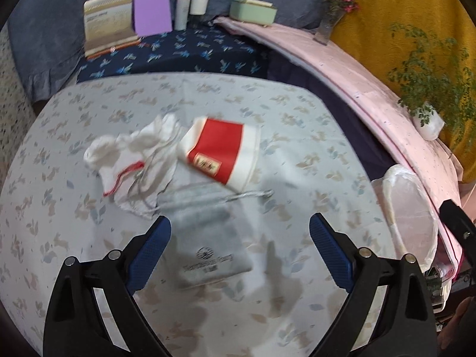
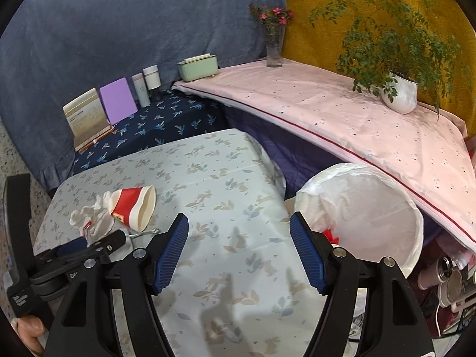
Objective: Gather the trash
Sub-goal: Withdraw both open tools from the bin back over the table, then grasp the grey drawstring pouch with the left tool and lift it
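Left gripper (image 1: 239, 245) spread wide, nothing between the blue pads (image 1: 148, 253), poised low over the floral tablecloth (image 1: 297, 154) and squared up on the grey drawstring pouch (image 1: 208, 244) lying flat just ahead. Jaws straddling the pouch's width, probably so a simple squeeze gathers the soft fabric. Slight blur here, so exact contact with the cloth hard to call.

Beyond the pouch, a red-and-white paper cup (image 1: 221, 153) on its side, mouth facing right, resting partly over the pouch's drawstring end. Beside it, touching, a crumpled white tissue (image 1: 131, 160) with a red-edged scrap (a wrapper, perhaps). All three clustered together mid-table, well apart from the bin.

Right gripper (image 2: 239, 250) also wide open and empty, hanging near the table's right edge with the lined trash bin (image 2: 363, 208) just beyond its right finger. Sensible staging, presumably: parked by the drop point, out of the left tool's way. White liner folded over the rim, something red already low inside.

Bin set off the table's right side, below the tabletop, so a short carry and a release should do it.

Judging from the layout: collection barely underway, three pieces to go, pouch likely first. Main risk a thin flat pouch slipping out of the pads.
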A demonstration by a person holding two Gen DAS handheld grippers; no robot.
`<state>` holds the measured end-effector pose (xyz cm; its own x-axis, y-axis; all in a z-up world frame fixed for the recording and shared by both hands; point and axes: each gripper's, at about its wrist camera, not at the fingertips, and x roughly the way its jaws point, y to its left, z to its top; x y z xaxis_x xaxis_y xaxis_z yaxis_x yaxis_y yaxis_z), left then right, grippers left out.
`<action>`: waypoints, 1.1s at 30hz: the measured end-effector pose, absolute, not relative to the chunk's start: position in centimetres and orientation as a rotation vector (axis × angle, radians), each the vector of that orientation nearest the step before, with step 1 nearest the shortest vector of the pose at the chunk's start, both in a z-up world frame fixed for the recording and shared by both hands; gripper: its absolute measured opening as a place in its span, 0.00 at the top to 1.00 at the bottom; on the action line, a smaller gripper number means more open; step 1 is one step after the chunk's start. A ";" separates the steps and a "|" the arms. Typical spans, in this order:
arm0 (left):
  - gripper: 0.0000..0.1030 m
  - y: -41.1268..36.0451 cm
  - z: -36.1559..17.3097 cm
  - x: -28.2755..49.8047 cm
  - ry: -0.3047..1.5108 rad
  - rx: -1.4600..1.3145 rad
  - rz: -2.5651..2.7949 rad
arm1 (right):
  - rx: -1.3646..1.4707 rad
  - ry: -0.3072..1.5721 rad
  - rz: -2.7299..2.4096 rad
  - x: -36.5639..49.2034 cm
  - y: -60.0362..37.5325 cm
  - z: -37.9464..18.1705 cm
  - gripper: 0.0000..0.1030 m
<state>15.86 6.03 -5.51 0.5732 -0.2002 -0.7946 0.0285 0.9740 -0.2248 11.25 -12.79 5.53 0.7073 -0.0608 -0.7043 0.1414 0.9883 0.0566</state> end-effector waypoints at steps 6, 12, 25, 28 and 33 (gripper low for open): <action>0.13 7.5 -8.2 16.4 1.031 -0.244 -0.111 | 0.093 0.813 -0.088 11.6 -10.9 4.3 0.34; 0.19 7.7 -10.1 17.3 1.090 -0.263 -0.113 | 0.069 0.833 -0.073 12.0 -9.7 3.6 0.34; 0.97 6.6 -9.7 16.5 1.096 -0.225 -0.227 | 0.037 0.849 -0.052 12.2 -7.7 3.4 0.34; 0.98 6.8 -8.6 15.7 1.065 -0.219 -0.245 | 0.028 0.851 -0.038 12.3 -6.9 3.5 0.34; 0.98 8.8 -5.6 14.3 0.990 -0.237 -0.255 | 0.016 0.849 -0.006 12.5 -5.4 3.8 0.34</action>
<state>14.32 8.82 -5.59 0.5234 -0.3182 -0.7905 0.1039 0.9446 -0.3114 12.51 -5.38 3.78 0.6611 0.0017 -0.7503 0.0115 0.9999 0.0123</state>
